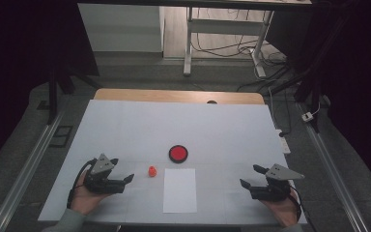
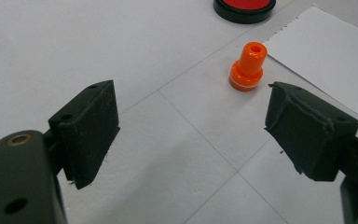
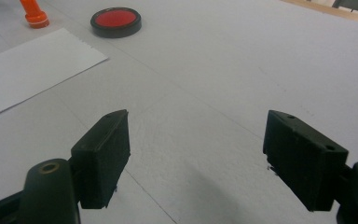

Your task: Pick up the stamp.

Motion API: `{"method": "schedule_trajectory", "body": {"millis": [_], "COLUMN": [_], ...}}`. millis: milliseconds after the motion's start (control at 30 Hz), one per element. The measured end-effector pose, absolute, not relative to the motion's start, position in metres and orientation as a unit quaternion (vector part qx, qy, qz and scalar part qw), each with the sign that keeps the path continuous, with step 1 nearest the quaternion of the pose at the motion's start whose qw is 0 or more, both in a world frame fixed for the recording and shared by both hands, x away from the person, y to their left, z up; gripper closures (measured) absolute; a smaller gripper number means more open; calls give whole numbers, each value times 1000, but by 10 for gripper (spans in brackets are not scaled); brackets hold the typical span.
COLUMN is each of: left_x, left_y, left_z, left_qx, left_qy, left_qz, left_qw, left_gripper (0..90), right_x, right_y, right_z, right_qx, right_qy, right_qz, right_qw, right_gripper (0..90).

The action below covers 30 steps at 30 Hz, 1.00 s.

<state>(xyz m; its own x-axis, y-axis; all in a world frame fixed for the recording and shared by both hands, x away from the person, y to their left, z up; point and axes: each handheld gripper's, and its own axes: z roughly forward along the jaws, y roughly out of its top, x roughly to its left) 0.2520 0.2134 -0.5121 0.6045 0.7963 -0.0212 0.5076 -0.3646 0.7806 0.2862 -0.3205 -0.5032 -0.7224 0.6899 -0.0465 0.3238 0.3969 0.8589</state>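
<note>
Left gripper (image 1: 121,170): jaws spread wide, nothing between them, nothing touched. In the left gripper view the two black jaws stand far apart over bare table, and the orange stamp (image 2: 248,66) stands upright just beyond the gap, nearer the right-hand jaw, clear of both. The person's left hand (image 1: 84,195) wraps the gripper body from below; the grey three-cornered plate sits on top.

Right gripper (image 1: 252,176): also wide open, empty. In the right gripper view the jaws frame plain white table surface with faint grid lines; nothing is near the pads. The right hand (image 1: 281,209) holds it at the near right of the table.

Orange stamp: on the white table (image 1: 125,121), just left of the paper sheet's far left corner, near the left gripper's tips and well apart from the right gripper. It is upright, wider base down, with a hole visible in the top end.

Counts: one orange stamp. One round red pad in a black rim (image 1: 178,153), lying flat just beyond the paper and the stamp. One white paper sheet (image 1: 179,190), flat, between the two grippers at the near middle of the table; its far edge looks slightly ragged in the left gripper view. Two grippers, two hands.
</note>
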Motion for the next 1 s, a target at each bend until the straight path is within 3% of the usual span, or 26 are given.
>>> {"method": "schedule_trajectory", "body": {"millis": [1000], "left_x": [249], "left_y": [205], "left_z": [-508], "left_qx": [810], "left_qy": [389], "left_qz": [187], "left_qw": [397], "left_gripper": [179], "right_x": [289], "right_y": [-320], "right_z": [-504], "right_qx": [313], "right_qy": [814], "right_qz": [448], "right_qw": [196], "right_gripper": [251]}}
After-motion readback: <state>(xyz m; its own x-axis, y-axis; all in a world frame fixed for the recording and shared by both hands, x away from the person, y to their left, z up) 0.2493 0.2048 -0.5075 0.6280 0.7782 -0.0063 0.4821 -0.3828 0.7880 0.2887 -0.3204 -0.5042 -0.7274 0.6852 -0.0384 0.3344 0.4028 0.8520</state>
